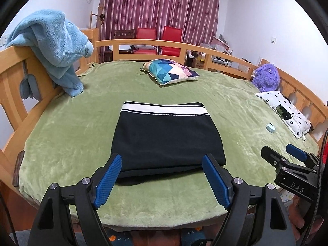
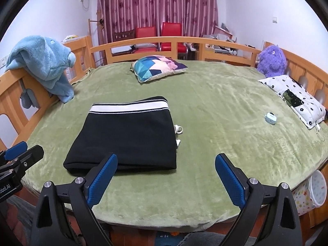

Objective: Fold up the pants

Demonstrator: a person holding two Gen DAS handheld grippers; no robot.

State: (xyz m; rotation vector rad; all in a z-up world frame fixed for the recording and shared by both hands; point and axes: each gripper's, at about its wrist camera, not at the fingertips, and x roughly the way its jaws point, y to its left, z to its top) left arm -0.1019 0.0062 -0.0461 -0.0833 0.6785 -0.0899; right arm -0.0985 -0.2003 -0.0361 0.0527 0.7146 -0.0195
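Black folded pants [image 1: 164,135] lie on green blanket [image 1: 61,143]; both grippers, left gripper [image 1: 162,164] and right gripper [image 2: 166,164], gape empty.

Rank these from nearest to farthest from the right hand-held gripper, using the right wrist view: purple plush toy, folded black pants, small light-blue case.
Measured from the right hand-held gripper:
1. Folded black pants, just ahead on the left, on the green blanket.
2. Small light-blue case, farther out on the right.
3. Purple plush toy, at the far right corner by the bed rail.

Matt knit pants [image 1: 167,135], plush fleece blanket [image 1: 235,110]
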